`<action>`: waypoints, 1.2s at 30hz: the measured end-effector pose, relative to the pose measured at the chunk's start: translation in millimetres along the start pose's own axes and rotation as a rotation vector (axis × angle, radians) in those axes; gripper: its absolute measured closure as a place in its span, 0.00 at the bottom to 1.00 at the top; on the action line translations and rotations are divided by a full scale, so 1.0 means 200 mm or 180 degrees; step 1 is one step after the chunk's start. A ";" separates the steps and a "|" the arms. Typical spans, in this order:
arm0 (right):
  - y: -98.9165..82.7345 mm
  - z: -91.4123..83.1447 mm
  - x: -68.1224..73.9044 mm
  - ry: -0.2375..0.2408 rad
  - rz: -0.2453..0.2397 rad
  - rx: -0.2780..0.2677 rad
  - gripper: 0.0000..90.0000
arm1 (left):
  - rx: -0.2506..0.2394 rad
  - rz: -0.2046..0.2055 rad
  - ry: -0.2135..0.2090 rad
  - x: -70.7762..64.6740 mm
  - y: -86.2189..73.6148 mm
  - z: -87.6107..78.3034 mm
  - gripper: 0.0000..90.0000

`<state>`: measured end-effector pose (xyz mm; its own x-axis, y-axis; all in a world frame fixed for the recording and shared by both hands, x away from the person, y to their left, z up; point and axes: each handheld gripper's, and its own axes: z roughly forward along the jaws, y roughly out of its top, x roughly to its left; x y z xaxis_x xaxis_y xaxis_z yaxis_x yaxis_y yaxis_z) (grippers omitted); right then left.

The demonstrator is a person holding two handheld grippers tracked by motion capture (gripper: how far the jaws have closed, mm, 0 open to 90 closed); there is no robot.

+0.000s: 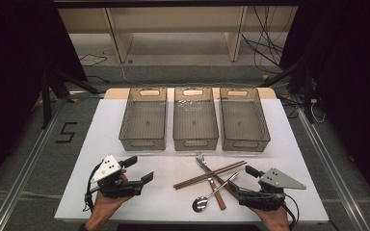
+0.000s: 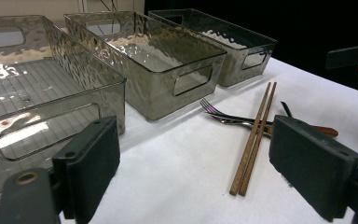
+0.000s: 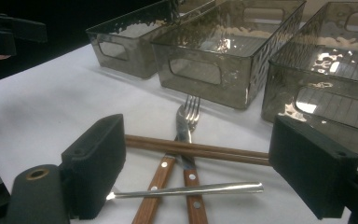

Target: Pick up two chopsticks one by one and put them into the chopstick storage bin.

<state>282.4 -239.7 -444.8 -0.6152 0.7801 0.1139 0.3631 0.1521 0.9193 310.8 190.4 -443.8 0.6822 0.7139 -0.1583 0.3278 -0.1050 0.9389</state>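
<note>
white matte tabletop [image 1: 125, 192], rippled smoky bins [image 1: 195, 119], wooden chopsticks [image 1: 209, 174], both tools [image 1: 141, 169] [image 1: 243, 182] released

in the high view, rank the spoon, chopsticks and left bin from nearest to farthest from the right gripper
1. Spoon: just left of the right gripper, its handle reaching toward the fingers.
2. Chopsticks: a little farther left, lying across the cutlery.
3. Left bin: far side, up and left.

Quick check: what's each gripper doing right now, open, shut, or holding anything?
Left gripper: open, holding nothing.
Right gripper: open, holding nothing, beside the cutlery pile.
</note>
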 end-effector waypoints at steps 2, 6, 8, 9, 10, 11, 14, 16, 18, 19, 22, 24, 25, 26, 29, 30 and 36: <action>0.00 0.00 0.00 -0.0006 -0.0004 -0.0004 0.22 | -0.0002 -0.0006 -0.0008 0.00 0.00 0.00 0.18; 0.00 0.00 0.00 -0.0004 -0.0003 -0.0003 0.22 | -0.0007 -0.0003 -0.0016 0.00 0.00 0.00 0.18; 0.00 0.00 0.00 -0.0004 -0.0002 -0.0006 0.22 | 0.0002 -0.0004 -0.0020 0.00 0.00 0.01 0.18; 0.00 0.00 0.00 -0.0004 -0.0002 -0.0006 0.22 | 0.0012 0.0001 -0.0018 0.00 0.00 0.01 0.18; 0.00 0.00 0.00 -0.0006 -0.0002 -0.0007 0.22 | 0.0025 0.0007 -0.0017 0.00 0.01 0.01 0.18; 0.00 0.00 0.00 -0.0007 -0.0002 -0.0007 0.22 | 0.0028 -0.0012 -0.0017 0.00 0.01 0.01 0.18; 0.00 0.00 0.00 -0.0002 -0.0003 -0.0003 0.22 | 0.0054 -0.0020 -0.0009 0.00 0.02 0.02 0.18; 0.00 0.00 0.00 -0.0002 -0.0004 0.0001 0.22 | 0.0095 -0.0006 -0.0026 0.00 0.03 0.03 0.18; 0.00 0.00 0.00 -0.0004 -0.0009 0.0009 0.22 | 0.0141 0.0015 -0.0034 -0.01 0.05 0.05 0.18; 0.00 0.00 0.00 -0.0004 -0.0011 0.0013 0.22 | 0.0171 0.0032 -0.0043 -0.01 0.05 0.05 0.18; 0.00 0.00 0.00 -0.0007 -0.0011 0.0021 0.22 | 0.0287 0.0055 -0.0071 -0.01 0.08 0.08 0.18; 0.00 0.00 0.00 -0.0004 -0.0009 0.0017 0.22 | 0.0377 0.0062 -0.0092 -0.01 0.10 0.10 0.18; 0.00 0.00 0.00 -0.0004 -0.0009 0.0017 0.22 | 0.0407 0.0055 -0.0092 -0.01 0.10 0.11 0.18; 0.00 0.00 0.00 -0.0005 -0.0009 0.0016 0.22 | 0.0440 0.0053 -0.0103 -0.01 0.11 0.11 0.18; 0.00 0.00 0.00 -0.0002 -0.0015 0.0014 0.22 | 0.0518 0.0075 -0.0123 -0.01 0.14 0.14 0.18; 0.00 0.00 0.00 -0.0001 -0.0015 0.0015 0.22 | 0.0556 0.0083 -0.0141 -0.01 0.15 0.15 0.18; 0.00 0.00 0.00 0.0003 -0.0003 0.0016 0.22 | 0.0885 0.0183 -0.0228 -0.03 0.21 0.24 0.18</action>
<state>282.8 -239.1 -444.9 -0.6163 0.7793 0.1134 0.3660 0.1559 0.9175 352.1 148.2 -418.3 0.7460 0.6516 -0.1377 0.4470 -0.3366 0.8288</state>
